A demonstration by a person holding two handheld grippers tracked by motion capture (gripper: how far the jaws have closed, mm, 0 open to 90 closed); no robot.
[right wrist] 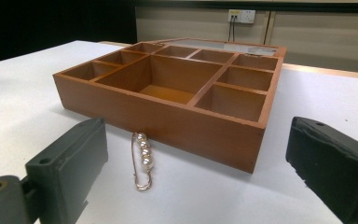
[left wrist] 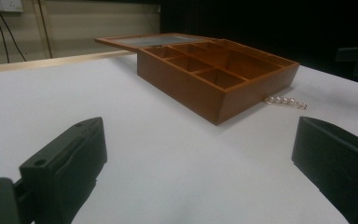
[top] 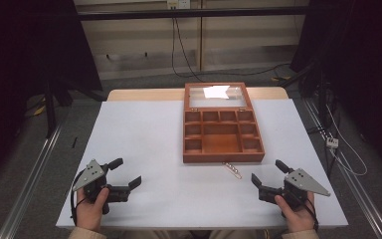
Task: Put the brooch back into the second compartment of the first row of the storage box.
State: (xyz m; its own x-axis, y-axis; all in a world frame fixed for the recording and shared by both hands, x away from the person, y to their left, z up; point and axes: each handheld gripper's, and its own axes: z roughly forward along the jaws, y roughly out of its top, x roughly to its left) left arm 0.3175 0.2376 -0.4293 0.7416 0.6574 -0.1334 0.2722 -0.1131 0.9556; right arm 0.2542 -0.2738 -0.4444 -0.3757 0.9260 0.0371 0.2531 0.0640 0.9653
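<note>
An open wooden box (top: 222, 157) with several empty compartments sits at the table's middle back, its glass lid (top: 216, 95) laid back flat. A gold pin set with pearls (top: 233, 169) lies on the table against the box's front wall, toward its right end. In the right gripper view the pearl pin (right wrist: 143, 160) lies just ahead, with the box (right wrist: 168, 126) behind it. My left gripper (top: 126, 172) rests at the front left, open and empty. My right gripper (top: 267, 173) rests at the front right, open and empty, the pin a short way beyond its tips.
The white table (top: 144, 144) has a wooden strip along its back edge. Cables hang from a wall socket (top: 178, 4) behind. Dark curtains and metal rails flank the table on both sides.
</note>
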